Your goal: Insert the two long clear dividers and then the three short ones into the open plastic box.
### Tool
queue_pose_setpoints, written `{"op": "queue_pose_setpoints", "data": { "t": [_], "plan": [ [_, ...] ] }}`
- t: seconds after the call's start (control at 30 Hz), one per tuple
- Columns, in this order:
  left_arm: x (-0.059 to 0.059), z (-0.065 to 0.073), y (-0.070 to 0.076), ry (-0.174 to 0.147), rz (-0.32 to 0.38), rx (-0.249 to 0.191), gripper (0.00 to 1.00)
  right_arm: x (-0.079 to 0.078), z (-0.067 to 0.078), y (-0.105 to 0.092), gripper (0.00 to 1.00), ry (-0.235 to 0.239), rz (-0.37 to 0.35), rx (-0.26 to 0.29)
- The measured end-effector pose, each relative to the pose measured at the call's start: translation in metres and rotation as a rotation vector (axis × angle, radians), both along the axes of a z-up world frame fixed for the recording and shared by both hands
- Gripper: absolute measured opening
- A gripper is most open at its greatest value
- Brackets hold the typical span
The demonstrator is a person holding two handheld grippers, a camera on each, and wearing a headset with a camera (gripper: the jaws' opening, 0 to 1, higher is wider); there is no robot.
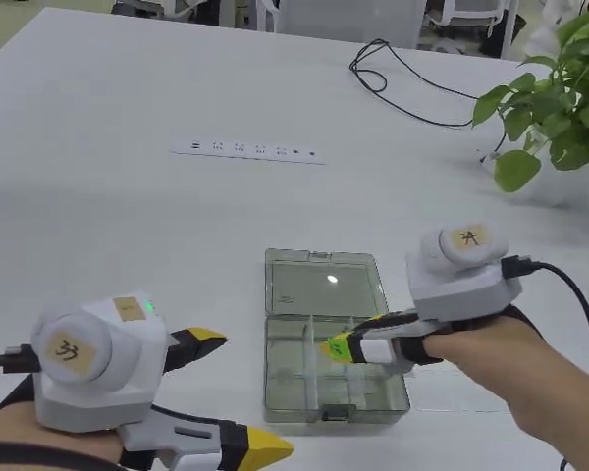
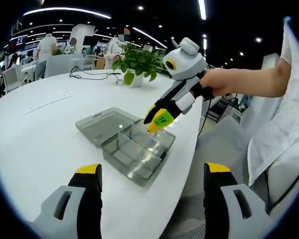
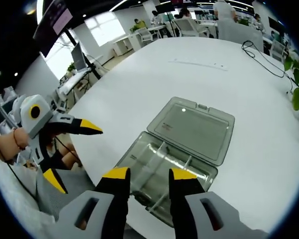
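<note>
1. Your right gripper point(image 1: 342, 345) hovers over the open box point(image 1: 268, 373) on the tabletop point(image 1: 128, 216), jaws narrow. Whether they pinch a clear divider, I cannot tell.
2. Your left gripper point(image 1: 240, 392) sits wide open beside it, leaving room.

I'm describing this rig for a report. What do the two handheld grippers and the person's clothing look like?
Both the left gripper and right gripper have white housings, round caps with tan handwritten stickers, black jaws tipped yellow, and a black cable each. The right's tip carries a green label. The person wears a white garment.

The white table point(image 1: 79, 226) bears a plastic box point(image 1: 324, 280), power strip point(image 1: 247, 150), cable point(image 1: 361, 74), potted plant point(image 1: 550, 108).
</note>
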State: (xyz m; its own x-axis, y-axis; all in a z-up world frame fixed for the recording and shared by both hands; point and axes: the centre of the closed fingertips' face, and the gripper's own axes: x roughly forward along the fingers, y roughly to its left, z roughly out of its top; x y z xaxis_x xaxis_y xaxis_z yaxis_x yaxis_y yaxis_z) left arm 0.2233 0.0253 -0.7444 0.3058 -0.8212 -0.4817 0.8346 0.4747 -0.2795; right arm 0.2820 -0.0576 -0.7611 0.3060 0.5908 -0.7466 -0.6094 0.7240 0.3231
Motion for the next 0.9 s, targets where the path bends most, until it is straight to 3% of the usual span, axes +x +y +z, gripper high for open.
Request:
{"op": "queue_pose_setpoints", "data": {
  "t": [0.23,0.5,0.67,0.9],
  "plan": [
    [-0.001,0.0,0.002,0.003,0.013,0.006,0.86,-0.002,0.011,-0.015,0.36,-0.076,0.104,-0.007],
    [-0.001,0.002,0.004,-0.003,0.023,0.008,0.86,-0.009,0.014,-0.04,0.42,-0.125,0.222,-0.037],
    [-0.002,0.003,0.006,-0.005,0.026,0.01,0.86,-0.016,0.009,-0.06,0.47,-0.135,0.306,-0.08],
    [-0.003,0.004,0.006,-0.007,0.027,0.013,0.86,-0.025,-0.008,-0.089,0.47,-0.136,0.428,-0.152]
  ]
}}
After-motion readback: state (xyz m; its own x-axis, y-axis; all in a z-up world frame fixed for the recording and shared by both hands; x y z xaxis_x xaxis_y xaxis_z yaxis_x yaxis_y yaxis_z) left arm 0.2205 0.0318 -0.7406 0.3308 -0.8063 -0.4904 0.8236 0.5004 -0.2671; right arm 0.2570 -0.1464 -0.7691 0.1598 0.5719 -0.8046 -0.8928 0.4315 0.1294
